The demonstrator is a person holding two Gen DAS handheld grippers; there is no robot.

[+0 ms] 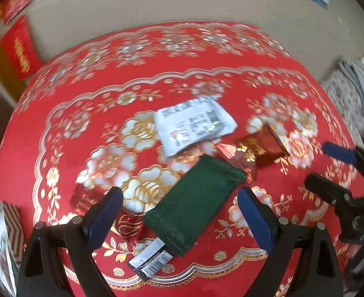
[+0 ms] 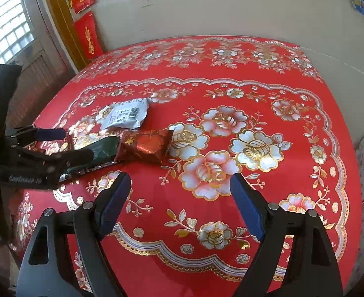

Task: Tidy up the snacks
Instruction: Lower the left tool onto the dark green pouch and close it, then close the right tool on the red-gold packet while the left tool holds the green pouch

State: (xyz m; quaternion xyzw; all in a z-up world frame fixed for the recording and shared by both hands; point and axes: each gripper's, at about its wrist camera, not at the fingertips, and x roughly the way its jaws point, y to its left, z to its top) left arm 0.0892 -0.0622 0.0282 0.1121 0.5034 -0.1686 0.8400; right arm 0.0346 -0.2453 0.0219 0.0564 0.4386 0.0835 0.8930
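Silver-black packet (image 1: 149, 262) half hidden beneath the green pouch (image 1: 194, 205)

Right gripper (image 2: 179, 193) open over red floral tablecloth (image 2: 231, 94), white packet (image 2: 127, 112), red packet (image 2: 144, 148), green packet (image 2: 102, 149)

Both claws are matte black plastic with dark blue pads (image 1: 253, 220) on their fingers and round silver bolts (image 2: 88, 205) at the hinges.
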